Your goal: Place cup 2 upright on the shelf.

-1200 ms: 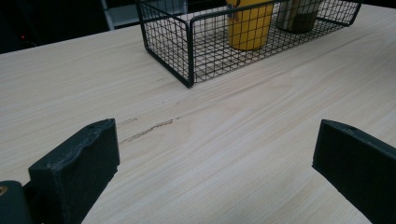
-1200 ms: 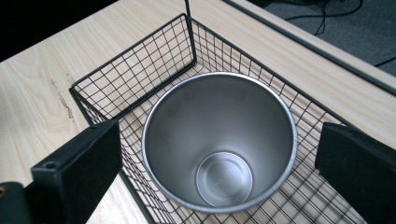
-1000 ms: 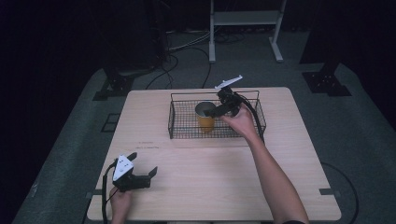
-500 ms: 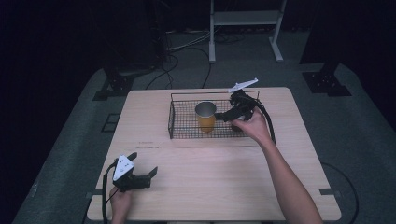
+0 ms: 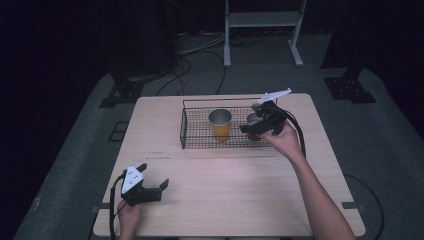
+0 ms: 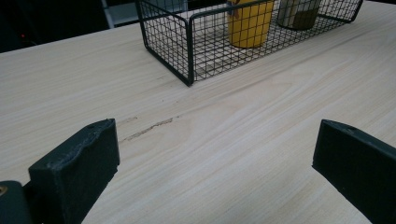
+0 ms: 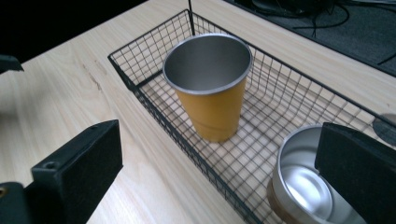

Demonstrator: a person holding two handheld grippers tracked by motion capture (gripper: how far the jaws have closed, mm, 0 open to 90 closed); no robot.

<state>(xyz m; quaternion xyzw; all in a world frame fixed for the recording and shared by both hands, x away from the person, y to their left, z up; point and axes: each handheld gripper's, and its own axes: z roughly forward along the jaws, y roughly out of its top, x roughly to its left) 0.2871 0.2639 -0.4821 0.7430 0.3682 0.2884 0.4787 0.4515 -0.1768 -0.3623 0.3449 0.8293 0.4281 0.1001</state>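
Steel glinted inside the black wire basket (image 5: 200, 141) as the right gripper (image 7: 219, 186) hung above it, jaws spread wide and holding nothing.

The orange tapered cup with a bare metal interior (image 7: 208, 86) stood upright on the mesh near the basket's middle; beside it sat a shorter silver cup with a brownish outer wall (image 7: 306, 186), partly covered by one jaw and cut off at the frame's bottom edge in the right gripper view. In the high view that short cup was mostly hidden behind the gripper. No writing could be read. The left gripper (image 5: 150, 189) rested low at the pale wood-grain table (image 5: 240, 185) corner, released, well apart from the basket.
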